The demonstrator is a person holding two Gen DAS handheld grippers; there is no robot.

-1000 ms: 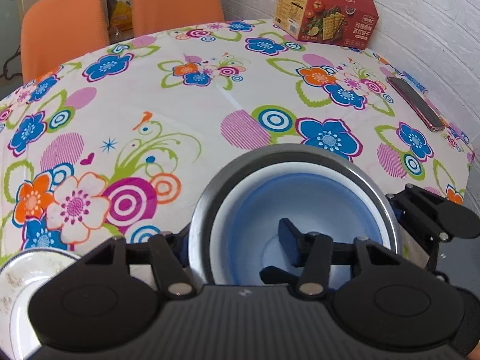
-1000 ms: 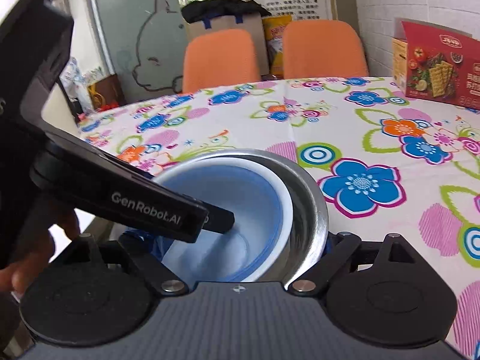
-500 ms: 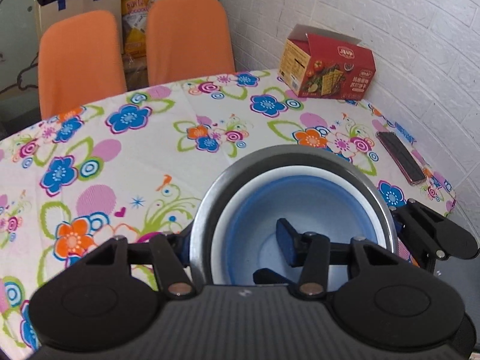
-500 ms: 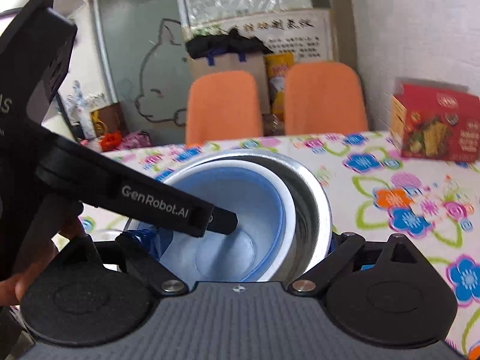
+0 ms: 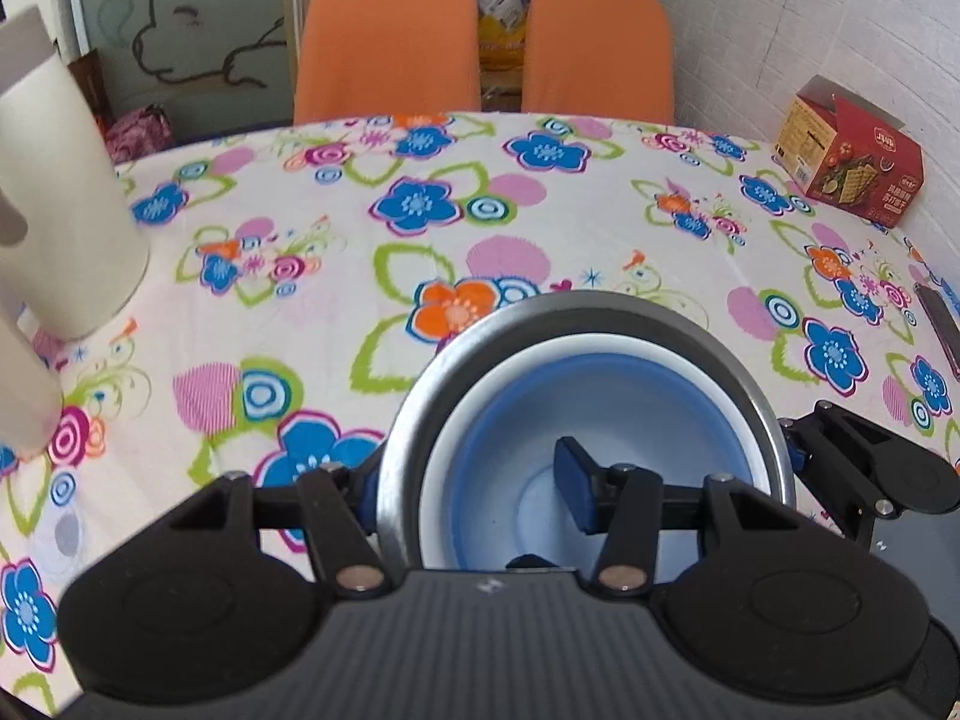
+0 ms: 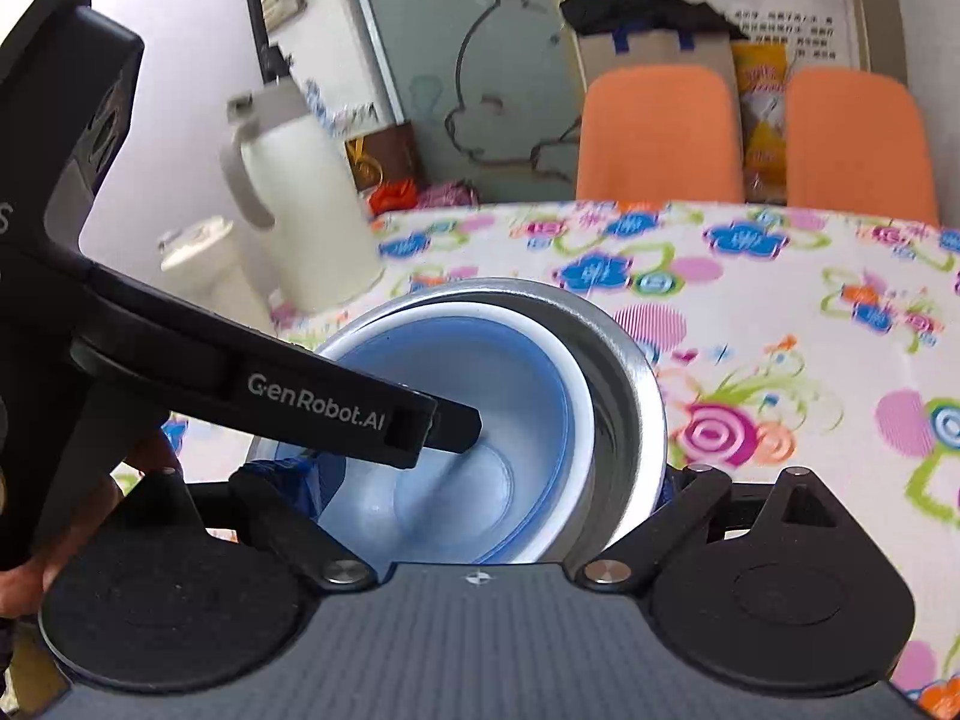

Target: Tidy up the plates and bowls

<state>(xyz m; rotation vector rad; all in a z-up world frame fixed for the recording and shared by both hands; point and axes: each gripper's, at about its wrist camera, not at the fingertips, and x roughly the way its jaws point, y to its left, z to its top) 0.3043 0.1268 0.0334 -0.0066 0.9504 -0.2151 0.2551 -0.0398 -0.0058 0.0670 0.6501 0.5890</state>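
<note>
Nested pair held above flowered-cloth bench [image 5: 360,228]: round stainless steel bowl [image 5: 516,324] outside, blue plastic bowl with white rim [image 5: 600,396] seated inside it, rims nearly level.

Left claw [image 5: 474,480] clamped on near wall of both bowls: one blue-padded finger [image 5: 570,483] inside blue bowl, other finger outside steel wall, mostly hidden behind rim. Same claw visible in right wrist view [image 6: 456,420] as black arm marked "GenRobot.AI", tip down inside blue bowl [image 6: 480,420].

Right claw [image 6: 480,480] clenched on same stack from opposite side: one finger, blue pad, inside at left; other finger outside steel bowl [image 6: 624,396] at right. Stack tilted toward right wrist camera. In left wrist view right claw's [image 5: 840,462] black body sits against steel rim at right edge.

Part of a hand [image 6: 18,582] on left claw's grip, bottom left of right wrist view.

Elsewhere on bench, well apart from bowls: white insulated jug with handle [image 6: 300,204] at left edge, red cardboard cracker box [image 5: 852,162] far right, dark phone [image 5: 942,324] at right edge. Two orange chairs [image 5: 390,42] behind bench.
</note>
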